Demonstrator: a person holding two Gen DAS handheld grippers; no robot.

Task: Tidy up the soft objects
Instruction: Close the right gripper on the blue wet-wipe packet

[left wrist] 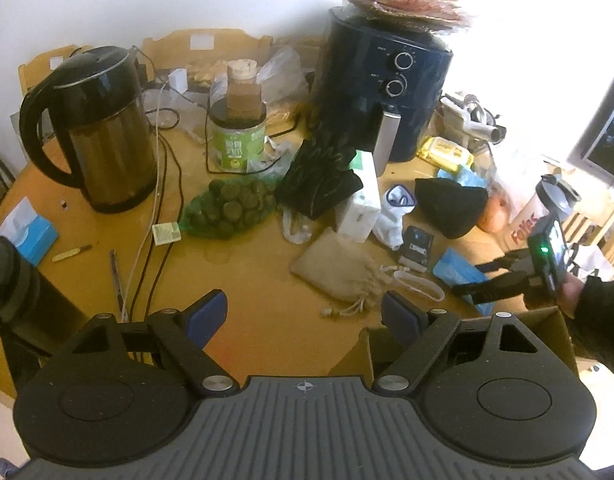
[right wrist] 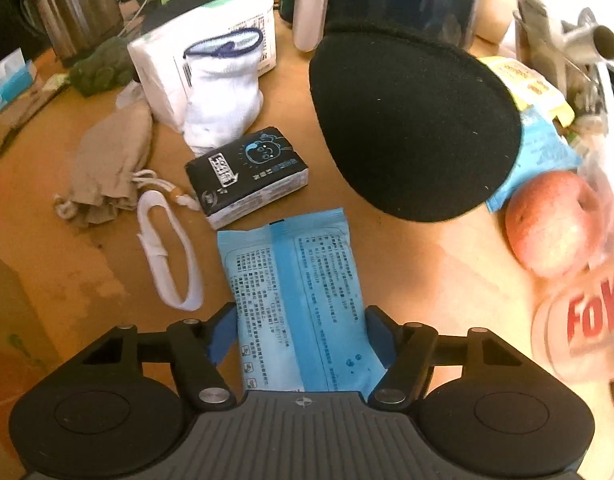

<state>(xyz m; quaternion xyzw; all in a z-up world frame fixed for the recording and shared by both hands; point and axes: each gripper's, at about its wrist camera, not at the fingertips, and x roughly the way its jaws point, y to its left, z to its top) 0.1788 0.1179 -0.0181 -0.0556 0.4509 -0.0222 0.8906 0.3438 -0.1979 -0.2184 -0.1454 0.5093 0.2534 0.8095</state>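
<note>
Your right gripper straddles the blue wipes pack lying flat on the table, pads seemingly pinching its sides for lifting, while your left gripper hangs open, empty.

The left gripper tilts downward with its jaws spread wide and nothing between them. The right gripper, held in a dark-sleeved hand, angles steeply down, jaws partly apart.

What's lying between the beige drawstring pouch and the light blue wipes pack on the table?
A white elastic band lies looped on the table between the pouch and the wipes pack, clearest in the right wrist view.
</note>
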